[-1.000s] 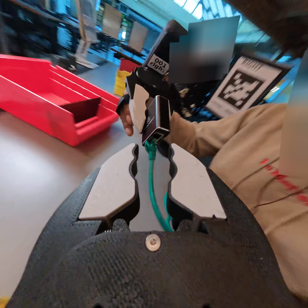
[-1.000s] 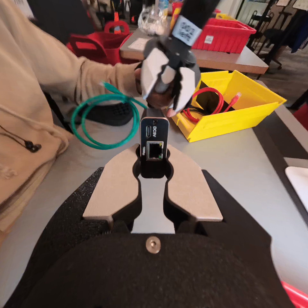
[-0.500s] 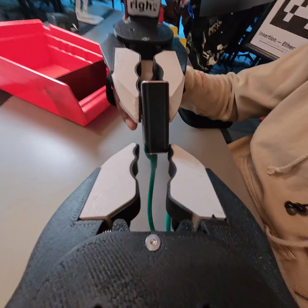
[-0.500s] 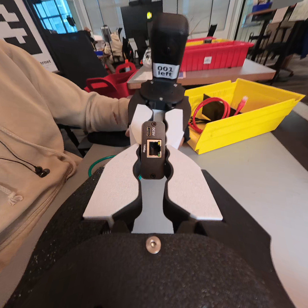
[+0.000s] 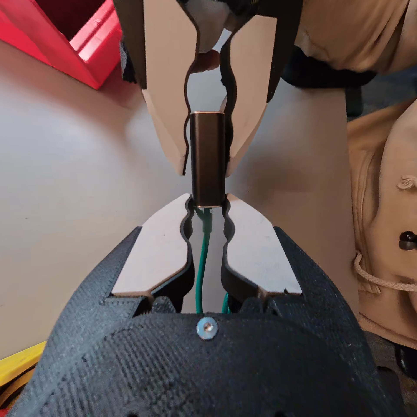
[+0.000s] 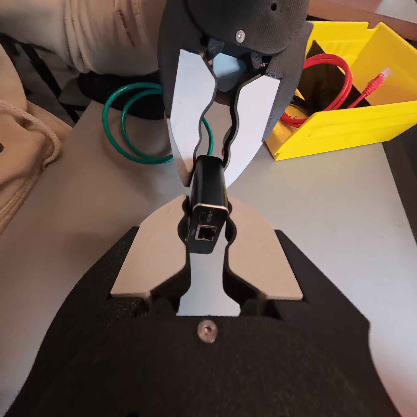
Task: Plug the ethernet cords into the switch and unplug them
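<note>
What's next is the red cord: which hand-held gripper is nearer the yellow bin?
Left. Left hand-held gripper: beside the yellow bin; right hand-held gripper: farther, across the switch.

Blk switch [image 6: 208,191], grn cord [image 6: 126,126], red cord [image 6: 338,70], yel bin [image 6: 338,130], red bin [image 5: 74,40].

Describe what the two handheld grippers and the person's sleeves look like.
Both the left gripper and right gripper have black textured printed bodies, a silver screw at centre, and flat pale grey fingers with wavy black inner edges. The person wears a beige hoodie with drawstrings.

Black claw [image 5: 208,200], grey pads [image 5: 158,250], beige sleeve [image 6: 94,33]
</note>
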A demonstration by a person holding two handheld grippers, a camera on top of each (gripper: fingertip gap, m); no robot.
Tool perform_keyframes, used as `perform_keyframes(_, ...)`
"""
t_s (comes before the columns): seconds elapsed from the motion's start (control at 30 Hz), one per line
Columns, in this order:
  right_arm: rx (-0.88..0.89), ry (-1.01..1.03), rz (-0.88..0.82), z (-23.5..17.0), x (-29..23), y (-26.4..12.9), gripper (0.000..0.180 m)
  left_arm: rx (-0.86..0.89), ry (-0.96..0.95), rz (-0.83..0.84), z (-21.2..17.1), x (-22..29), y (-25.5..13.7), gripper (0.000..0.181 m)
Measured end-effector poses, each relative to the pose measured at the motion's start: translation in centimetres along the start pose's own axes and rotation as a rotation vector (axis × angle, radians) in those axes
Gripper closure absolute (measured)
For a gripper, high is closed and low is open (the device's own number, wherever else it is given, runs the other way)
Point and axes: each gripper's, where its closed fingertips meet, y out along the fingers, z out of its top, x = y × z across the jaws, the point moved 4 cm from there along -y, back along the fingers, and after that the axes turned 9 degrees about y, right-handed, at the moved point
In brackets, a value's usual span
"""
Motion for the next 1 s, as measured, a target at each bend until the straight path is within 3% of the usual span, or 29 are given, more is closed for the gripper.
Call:
perform_keyframes(0.17, 0.1, 0.027, 0.013, 0.7, 0.6, -1.4, 0.155, 0.113, 0.037, 0.081, 1.0, -0.8, -2.1, 0.154)
perform_keyframes(0.33, 0.227, 0.057, -0.002, 1.4, 1.5, -5.1, 0.155, 0.361, -0.039, 0.381, 1.4, -4.4, -11.7, 0.144)
perform_keyframes(0.43, 0.336, 0.065, -0.016, 2.3, 1.8, -7.8, 0.155, 0.406, -0.198, 0.682, -2.3, -8.0, -17.9, 0.147)
perform_keyframes(0.53, 0.456, 0.073, -0.012, 3.0, 1.9, -10.4, 0.155, 0.353, -0.382, 0.936, -7.4, -11.2, -21.1, 0.148)
perform_keyframes(0.67, 0.59, 0.081, 0.003, 3.5, 1.9, -13.2, 0.155, 0.233, -0.533, 1.007, -11.6, -13.5, -20.3, 0.147)
perform_keyframes(1.0, 0.672, 0.077, -0.027, 3.4, 2.0, -16.1, 0.155, -0.019, -0.655, 0.999, -16.2, -17.2, -15.8, 0.137)
